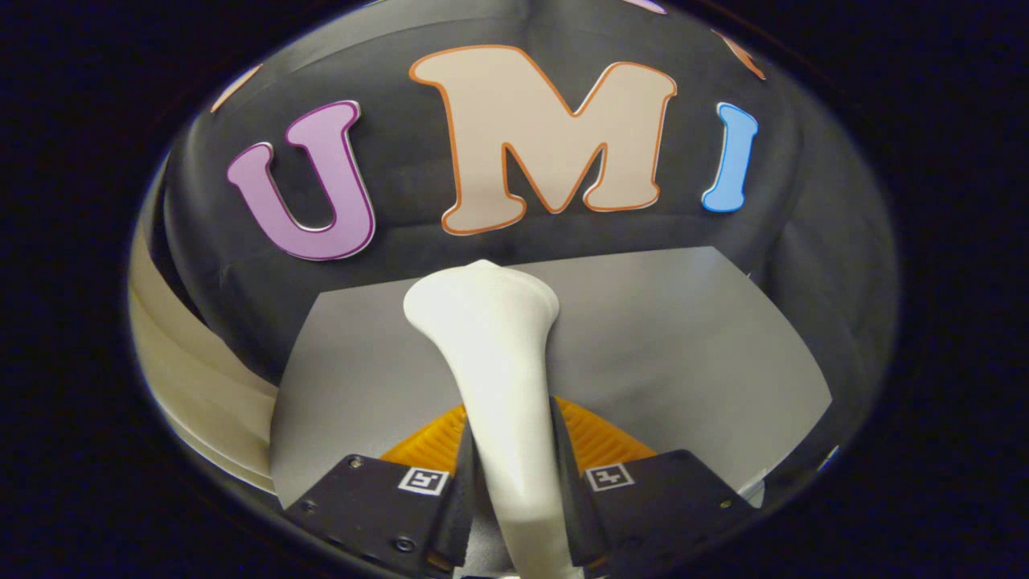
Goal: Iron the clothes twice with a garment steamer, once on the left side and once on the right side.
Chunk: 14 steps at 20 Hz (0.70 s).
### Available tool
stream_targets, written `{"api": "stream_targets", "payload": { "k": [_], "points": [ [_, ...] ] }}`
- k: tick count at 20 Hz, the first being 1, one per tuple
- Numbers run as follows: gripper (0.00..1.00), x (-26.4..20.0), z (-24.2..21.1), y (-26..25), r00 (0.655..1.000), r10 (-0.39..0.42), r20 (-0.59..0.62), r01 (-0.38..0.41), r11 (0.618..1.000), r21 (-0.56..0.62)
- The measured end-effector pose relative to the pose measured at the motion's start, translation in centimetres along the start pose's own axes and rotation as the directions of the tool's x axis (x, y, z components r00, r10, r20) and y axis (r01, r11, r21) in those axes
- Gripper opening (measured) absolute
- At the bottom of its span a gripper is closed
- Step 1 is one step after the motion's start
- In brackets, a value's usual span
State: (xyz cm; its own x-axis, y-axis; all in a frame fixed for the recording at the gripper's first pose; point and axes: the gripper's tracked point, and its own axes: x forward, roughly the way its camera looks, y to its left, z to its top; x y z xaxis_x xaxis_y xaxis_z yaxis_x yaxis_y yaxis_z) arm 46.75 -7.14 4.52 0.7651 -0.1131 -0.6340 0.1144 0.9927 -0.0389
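I count one garment steamer (490, 354), one grey table (683, 346) and my one gripper (514, 498). My two fingers are clamped on the steamer's slim neck, one pressing on each side, low in the middle of the frame. The steamer is smooth, off-white plastic; from my grip it rises toward the centre of the frame and flares into a broad, rounded head tilted slightly left. It stands over the grey tabletop, with the booth's black cloth wall (804, 241) behind.
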Motion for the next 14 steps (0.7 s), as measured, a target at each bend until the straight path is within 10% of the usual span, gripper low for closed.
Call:
{"api": "stream_targets", "payload": {
  "k": [14],
  "points": [
    [0.35,-14.0,-4.8,4.1,0.959,-0.052,0.277,0.068,0.997,-0.046]
  ]
}}
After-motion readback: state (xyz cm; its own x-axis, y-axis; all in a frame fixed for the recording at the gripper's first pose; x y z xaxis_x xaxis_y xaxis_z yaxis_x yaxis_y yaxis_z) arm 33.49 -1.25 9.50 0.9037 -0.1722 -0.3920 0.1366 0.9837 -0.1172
